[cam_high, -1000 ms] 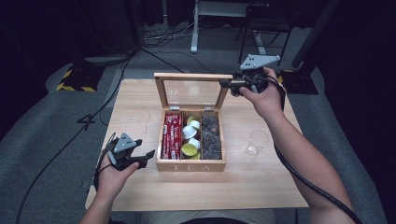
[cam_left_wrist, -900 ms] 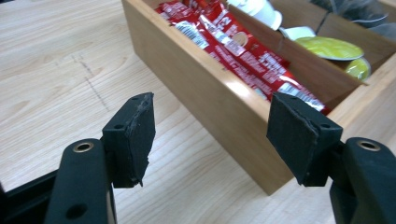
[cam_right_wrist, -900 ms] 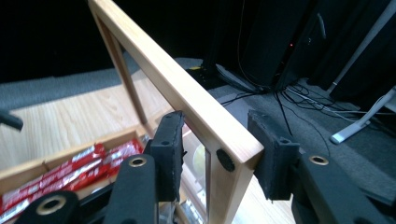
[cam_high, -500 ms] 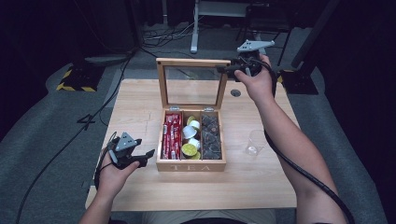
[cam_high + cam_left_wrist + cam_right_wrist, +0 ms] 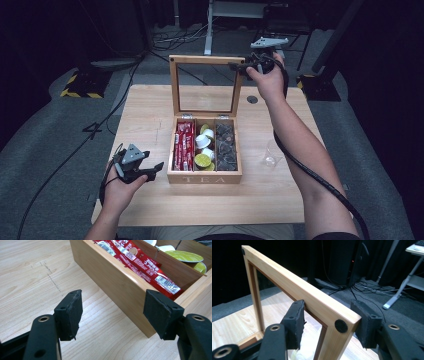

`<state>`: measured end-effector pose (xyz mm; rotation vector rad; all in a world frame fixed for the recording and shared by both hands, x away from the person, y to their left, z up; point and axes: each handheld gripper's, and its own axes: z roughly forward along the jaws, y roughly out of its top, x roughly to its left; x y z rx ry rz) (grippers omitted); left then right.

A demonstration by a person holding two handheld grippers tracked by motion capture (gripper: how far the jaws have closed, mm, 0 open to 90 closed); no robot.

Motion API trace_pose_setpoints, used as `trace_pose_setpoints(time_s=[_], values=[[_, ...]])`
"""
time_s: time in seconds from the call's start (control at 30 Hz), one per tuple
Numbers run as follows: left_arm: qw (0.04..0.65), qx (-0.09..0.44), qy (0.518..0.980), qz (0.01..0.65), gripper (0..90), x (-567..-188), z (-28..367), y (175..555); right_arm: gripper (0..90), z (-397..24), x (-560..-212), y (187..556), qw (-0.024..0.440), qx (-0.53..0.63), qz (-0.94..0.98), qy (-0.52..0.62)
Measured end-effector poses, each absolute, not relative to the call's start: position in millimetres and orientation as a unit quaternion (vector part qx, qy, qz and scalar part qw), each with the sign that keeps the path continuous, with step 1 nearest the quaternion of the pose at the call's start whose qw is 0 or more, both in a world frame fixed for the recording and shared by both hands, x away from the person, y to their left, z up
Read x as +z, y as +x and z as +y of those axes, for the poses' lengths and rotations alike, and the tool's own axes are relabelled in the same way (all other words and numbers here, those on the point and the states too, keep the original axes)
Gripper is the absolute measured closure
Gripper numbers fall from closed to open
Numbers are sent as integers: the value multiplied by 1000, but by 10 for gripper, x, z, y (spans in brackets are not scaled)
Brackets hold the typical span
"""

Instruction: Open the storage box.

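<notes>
Lid (image 5: pixel 205 85) of tea box (image 5: pixel 205 172) upright, right gripper (image 5: pixel 239 65) letting go at its top right corner.
Right jaws have just been opening: they straddle the lid frame (image 5: pixel 312 302), left pad close or touching, right pad clear. Left gripper (image 5: pixel 157 167) sits half open, holding nothing, just left of the box front. Risk: lid looks near vertical; if the hinges don't hold, it could drop shut, or a jaw could snag it on withdrawal.

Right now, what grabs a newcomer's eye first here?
The wooden tea box at mid-table, its glass lid standing upright. The right gripper straddles the lid's top corner; its jaws have just been opening, one pad against the frame, the other apart. Red packets fill the box's left compartment, and the left gripper waits open beside it.
</notes>
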<state>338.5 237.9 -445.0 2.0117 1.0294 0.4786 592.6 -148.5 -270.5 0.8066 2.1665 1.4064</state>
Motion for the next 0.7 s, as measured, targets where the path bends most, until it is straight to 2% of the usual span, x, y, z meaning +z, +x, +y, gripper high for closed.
trace_pose_setpoints(time_s=[0.5, 0.7], values=[[384, 179, 804, 418, 312, -4527, 2378, 3425, 407, -1402, -2814, 6196, 231, 493, 773, 327], [385, 182, 803, 417, 313, -4525, 2387, 3430, 454, -1410, -2919, 6264, 238, 475, 774, 345]])
